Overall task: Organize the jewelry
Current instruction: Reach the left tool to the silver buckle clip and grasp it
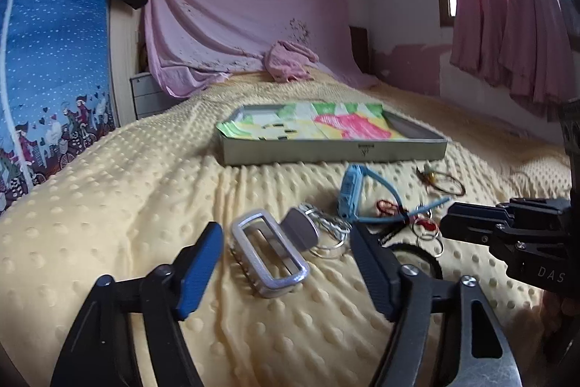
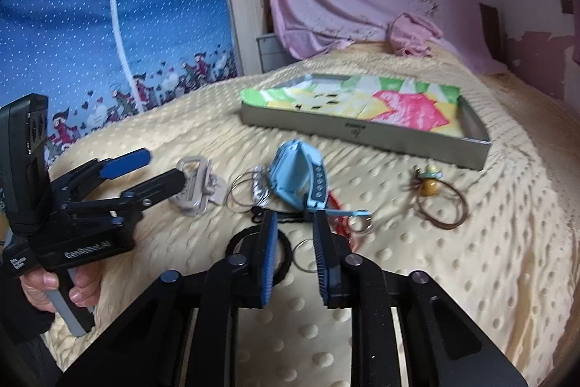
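Jewelry is spread over a dotted yellow blanket [image 1: 108, 205] in a loose cluster between the two grippers and a shallow grey tray [image 1: 333, 151] farther back. Nearest in the left wrist view, a silver rectangular clip [image 1: 270, 254] is seen between the fingers of the left gripper [image 1: 286, 234], whose jaws stand partly apart with no pad visibly pressing on it. Just beyond it lie thin metal rings [image 1: 331, 238] and a blue watch [image 1: 351, 189].

Only the right wrist view shows the hand [image 2: 61, 285] wrapped round the left gripper's handle, low at the left edge, and the tool is seen there angled towards the clip. In that view the right gripper [image 2: 295, 223] is shown with its jaws narrowed to a slim gap, tips over a black ring [image 2: 286, 260] and a small metal ring [image 2: 301, 256]; whether anything is pinched cannot be told, since motion blur softens the tips. A brown hair tie with a yellow bead [image 2: 427, 187] lies apart to the right.

The tray's floor is largely hidden by colourful folded paper [image 2: 380, 104]. In the left view the right gripper is cut off at the frame edge
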{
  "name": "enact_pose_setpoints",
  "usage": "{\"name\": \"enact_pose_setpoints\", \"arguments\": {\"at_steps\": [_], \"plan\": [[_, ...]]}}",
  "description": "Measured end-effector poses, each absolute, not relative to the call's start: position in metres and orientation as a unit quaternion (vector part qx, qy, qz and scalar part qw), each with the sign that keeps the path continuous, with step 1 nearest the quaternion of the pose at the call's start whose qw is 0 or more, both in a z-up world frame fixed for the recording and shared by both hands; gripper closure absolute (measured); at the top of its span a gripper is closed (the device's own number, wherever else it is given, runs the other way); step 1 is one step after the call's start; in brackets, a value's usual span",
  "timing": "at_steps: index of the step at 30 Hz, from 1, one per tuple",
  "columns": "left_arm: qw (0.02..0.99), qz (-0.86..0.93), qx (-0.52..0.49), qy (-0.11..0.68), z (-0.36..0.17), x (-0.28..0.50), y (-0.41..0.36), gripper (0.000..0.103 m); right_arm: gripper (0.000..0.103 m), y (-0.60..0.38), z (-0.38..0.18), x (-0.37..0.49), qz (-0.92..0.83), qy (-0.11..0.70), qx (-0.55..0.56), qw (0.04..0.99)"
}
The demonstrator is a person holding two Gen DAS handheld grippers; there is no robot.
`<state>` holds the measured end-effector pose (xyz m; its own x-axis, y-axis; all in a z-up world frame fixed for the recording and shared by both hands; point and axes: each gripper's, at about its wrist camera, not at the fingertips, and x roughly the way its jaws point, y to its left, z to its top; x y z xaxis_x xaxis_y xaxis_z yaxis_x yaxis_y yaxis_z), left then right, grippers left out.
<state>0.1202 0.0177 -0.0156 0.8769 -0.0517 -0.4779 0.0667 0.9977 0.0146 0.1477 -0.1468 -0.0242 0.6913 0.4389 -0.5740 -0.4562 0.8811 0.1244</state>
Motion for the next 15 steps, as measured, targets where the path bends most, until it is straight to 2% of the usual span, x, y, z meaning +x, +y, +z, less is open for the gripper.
{"name": "enact_pose_setpoints", "arguments": {"at_steps": [6, 12, 15], "plan": [[0.961, -0.023, -0.001, 0.274, -0.023, 0.132, 0.024, 0.041, 0.088, -0.128, -0.041, 0.163, 0.269, 0.357, -0.037, 0.894], [0.952, -0.014, -0.010, 0.306, -0.032, 0.144, 0.028, 0.057, 0.088, -0.120, -0.049, 0.174, 0.269, 0.390, -0.046, 0.879], [0.952, -0.013, -0.009, 0.307, -0.033, 0.144, 0.027, 0.057, 0.088, -0.117, -0.052, 0.178, 0.261, 0.403, -0.052, 0.876]]}}
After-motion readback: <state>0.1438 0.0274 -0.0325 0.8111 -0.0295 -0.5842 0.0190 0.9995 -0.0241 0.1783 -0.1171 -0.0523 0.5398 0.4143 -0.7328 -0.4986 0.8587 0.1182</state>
